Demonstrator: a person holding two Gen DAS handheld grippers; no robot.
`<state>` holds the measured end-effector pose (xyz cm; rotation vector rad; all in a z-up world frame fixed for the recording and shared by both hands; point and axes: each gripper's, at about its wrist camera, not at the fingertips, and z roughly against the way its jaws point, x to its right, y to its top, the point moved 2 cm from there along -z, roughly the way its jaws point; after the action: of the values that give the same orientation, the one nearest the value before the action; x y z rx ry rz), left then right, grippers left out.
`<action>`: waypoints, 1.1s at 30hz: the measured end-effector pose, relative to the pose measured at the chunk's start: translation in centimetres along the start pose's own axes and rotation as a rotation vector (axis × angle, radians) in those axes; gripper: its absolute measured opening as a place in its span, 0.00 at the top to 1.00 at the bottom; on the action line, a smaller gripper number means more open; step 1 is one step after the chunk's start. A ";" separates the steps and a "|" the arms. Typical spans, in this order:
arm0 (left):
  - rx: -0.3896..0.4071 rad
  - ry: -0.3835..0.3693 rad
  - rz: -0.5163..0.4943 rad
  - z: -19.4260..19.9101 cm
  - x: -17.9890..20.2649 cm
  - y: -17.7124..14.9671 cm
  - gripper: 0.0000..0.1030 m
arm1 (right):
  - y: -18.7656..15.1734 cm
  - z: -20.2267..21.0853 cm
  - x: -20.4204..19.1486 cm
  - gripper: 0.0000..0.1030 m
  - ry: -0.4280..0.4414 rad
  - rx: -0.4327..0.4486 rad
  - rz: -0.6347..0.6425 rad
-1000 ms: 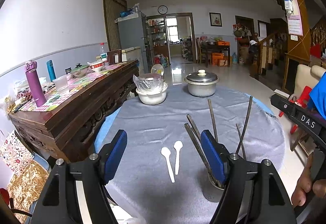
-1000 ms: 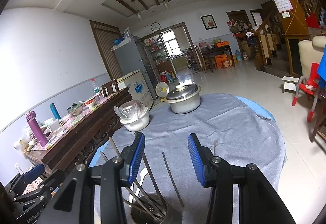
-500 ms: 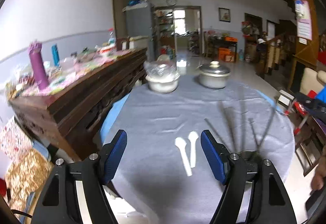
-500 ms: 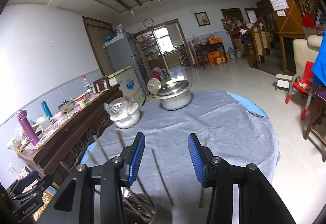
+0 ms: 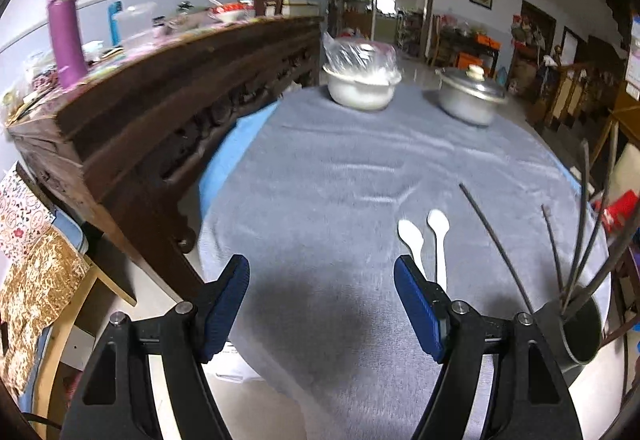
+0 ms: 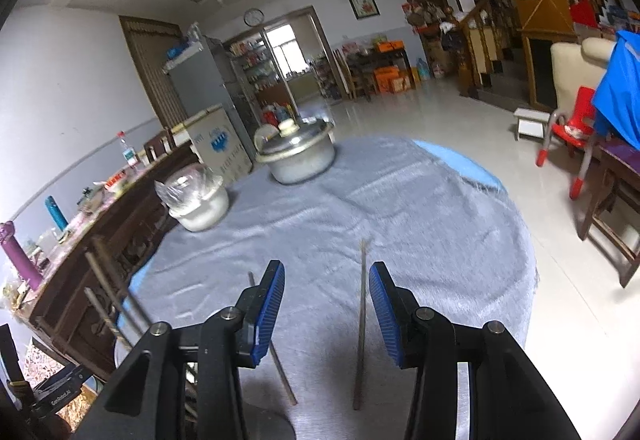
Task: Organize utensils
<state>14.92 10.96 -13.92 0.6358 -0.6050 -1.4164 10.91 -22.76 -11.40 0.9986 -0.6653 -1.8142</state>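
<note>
Two white plastic spoons lie side by side on the grey tablecloth, just ahead of my left gripper's right finger. My left gripper is open over bare cloth, holding nothing. A metal holder with several dark chopsticks stands at the right edge, and a loose dark chopstick lies beside it. My right gripper is open above the cloth. A brownish chopstick lies on the cloth between its fingers, close to the right pad and untouched. Another loose chopstick lies under the left finger.
A white bowl covered with plastic and a lidded metal pot stand at the table's far side. A dark wooden sideboard runs along the left of the table. A red chair and dark wooden furniture stand on the tiled floor to the right.
Both grippers have dipped toward the table. The left moved left, so the holder slid to its right edge. The right moved over the loose chopsticks, one now between its fingers.
</note>
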 end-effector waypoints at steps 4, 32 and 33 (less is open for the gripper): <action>-0.034 -0.005 -0.033 -2.0 1.3 -0.3 0.27 | -0.6 -2.0 0.8 0.54 -0.025 -0.039 -0.004; -0.125 0.017 -0.091 -10.0 4.4 0.5 0.27 | -2.8 -11.1 2.4 0.54 -0.060 -0.214 -0.030; -0.127 0.015 -0.091 -10.2 4.4 0.6 0.27 | -2.8 -11.3 2.3 0.54 -0.060 -0.216 -0.030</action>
<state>22.87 7.01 -20.56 0.5783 -0.4746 -1.5204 18.66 -23.95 -20.32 0.8169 -0.4807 -1.9026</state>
